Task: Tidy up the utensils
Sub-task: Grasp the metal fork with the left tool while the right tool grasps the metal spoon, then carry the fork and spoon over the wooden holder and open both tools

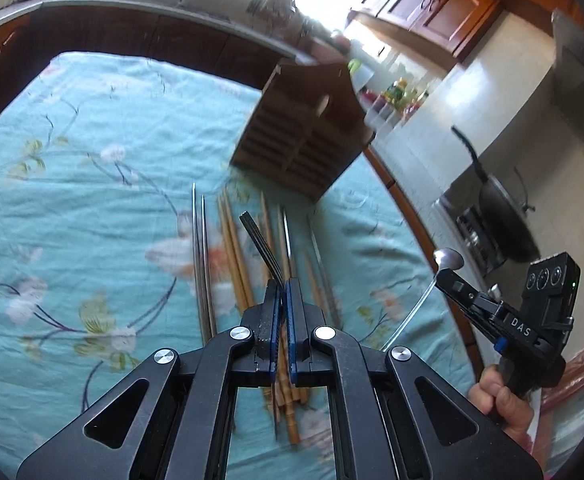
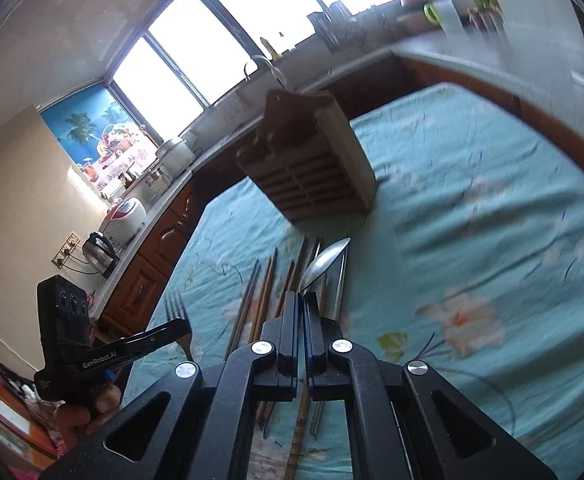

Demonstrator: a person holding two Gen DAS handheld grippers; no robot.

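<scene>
My left gripper [image 1: 282,285] is shut on a metal fork [image 1: 260,246], whose tines point up and away above the cloth. In the right wrist view the same fork [image 2: 176,307] sticks up from the left gripper [image 2: 186,327] at the lower left. My right gripper [image 2: 302,295] is shut on a metal spoon [image 2: 323,263], bowl forward. The left wrist view shows that spoon [image 1: 447,259] in the right gripper [image 1: 445,280] at the right. Wooden chopsticks [image 1: 234,256] and metal chopsticks [image 1: 200,256] lie on the cloth below both grippers. A brown wooden utensil holder [image 1: 303,136] [image 2: 311,160] stands beyond them.
A teal floral cloth [image 1: 92,184] covers the table. Kitchen counters with dark wood cabinets run behind it. A black pan [image 1: 503,216] sits on a stove at the right. A kettle [image 2: 100,248] and a rice cooker [image 2: 126,216] stand on the left counter.
</scene>
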